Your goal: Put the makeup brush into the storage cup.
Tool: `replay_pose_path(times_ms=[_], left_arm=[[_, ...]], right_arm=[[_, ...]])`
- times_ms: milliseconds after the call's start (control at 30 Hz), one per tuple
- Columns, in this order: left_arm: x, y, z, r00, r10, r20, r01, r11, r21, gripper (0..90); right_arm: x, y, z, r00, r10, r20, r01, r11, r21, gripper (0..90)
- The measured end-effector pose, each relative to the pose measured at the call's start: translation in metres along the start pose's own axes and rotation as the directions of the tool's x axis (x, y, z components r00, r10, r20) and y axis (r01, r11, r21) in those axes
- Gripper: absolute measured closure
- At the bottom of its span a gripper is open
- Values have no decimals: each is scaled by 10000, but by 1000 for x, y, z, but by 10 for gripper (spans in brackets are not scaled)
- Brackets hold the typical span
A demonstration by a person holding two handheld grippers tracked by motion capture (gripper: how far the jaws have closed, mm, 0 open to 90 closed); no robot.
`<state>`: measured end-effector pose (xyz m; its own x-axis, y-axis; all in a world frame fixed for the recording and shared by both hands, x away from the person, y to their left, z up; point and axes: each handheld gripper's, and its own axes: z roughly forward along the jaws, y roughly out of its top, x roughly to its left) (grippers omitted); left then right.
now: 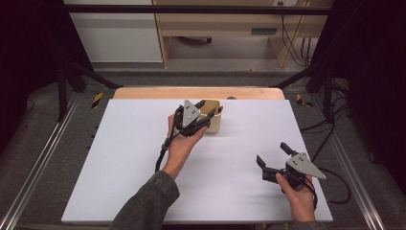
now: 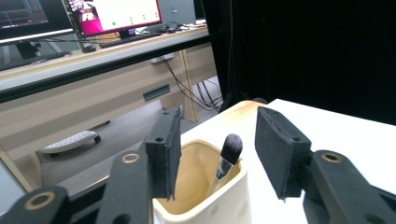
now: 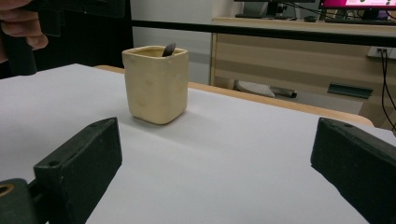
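A cream square cup (image 1: 215, 126) stands at the back middle of the white board (image 1: 129, 158). In it leans a makeup brush (image 2: 230, 150) with dark bristles up, resting against the rim. My left gripper (image 1: 211, 119) hovers over the cup, and in the left gripper view its jaws (image 2: 219, 137) stand apart on either side of the brush head without touching it. My right gripper (image 1: 271, 152) rests low at the front right, wide open with nothing in it. From there the cup (image 3: 156, 86) stands well ahead and the brush tip (image 3: 169, 49) pokes above its rim.
A wooden strip (image 1: 143, 93) edges the board's far side. Beyond it are a desk (image 3: 299, 51) with monitors, cables and a floor. Dark frame bars (image 1: 191, 8) surround the table. Bare board lies between the cup and the right gripper.
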<state>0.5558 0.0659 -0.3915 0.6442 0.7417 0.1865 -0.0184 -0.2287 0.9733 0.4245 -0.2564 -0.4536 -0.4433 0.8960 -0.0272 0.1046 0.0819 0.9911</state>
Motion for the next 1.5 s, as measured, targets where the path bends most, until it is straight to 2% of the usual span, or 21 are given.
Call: replay_pose_path(times_ms=[100, 267, 400, 533, 633, 700, 767, 900, 1033, 1233, 1500], left_arm=[[0, 0, -2, 9999, -77, 145, 75, 9999, 141, 443], [-3, -2, -4, 9984, -190, 534, 168, 9990, 415, 405], [-5, -2, -7, 9976, -208, 659, 175, 9986, 497, 354], [-6, -2, -9, 9951, -397, 901, 340, 9973, 644, 292], [-8, -2, -11, 9949, -412, 925, 348, 9969, 699, 219], [-9, -2, -12, 9912, -574, 1195, 490, 9962, 724, 159], [-11, -2, -14, 9884, -492, 1440, 369, 9955, 870, 82], [-13, -3, -20, 9806, -633, 1854, 450, 9939, 1011, 47], [-14, -3, -28, 9785, -641, 1958, 432, 9931, 1092, 34], [-20, -5, -45, 9723, -449, 2293, 133, 9904, 1374, 29], [-31, -24, -74, 9691, -545, 2404, 188, 9888, 1482, 30]], right_arm=[[0, 0, 0, 10000, -7, 7, 7, 10000, -11, 24], [0, 0, 0, 10000, -15, 14, 15, 10000, -1, 24], [1, 0, 0, 10000, -49, -12, 49, 10000, 8, 24], [0, 0, 0, 10000, -39, -2, 39, 10000, -8, 24], [1, 0, 0, 10000, -43, -5, 43, 10000, 8, 24], [1, 0, 0, 10000, -46, -17, 46, 10000, 12, 24], [1, 1, 1, 10000, -68, -21, 68, 10000, 8, 24], [1, 1, 0, 10000, -93, -27, 93, 9999, -41, 24], [1, 1, 1, 10000, -47, -44, 47, 10000, -52, 24], [0, 2, 1, 10000, 36, -89, -37, 10000, -90, 23], [3, 0, 1, 9998, -184, -110, 184, 9998, 68, 23]])
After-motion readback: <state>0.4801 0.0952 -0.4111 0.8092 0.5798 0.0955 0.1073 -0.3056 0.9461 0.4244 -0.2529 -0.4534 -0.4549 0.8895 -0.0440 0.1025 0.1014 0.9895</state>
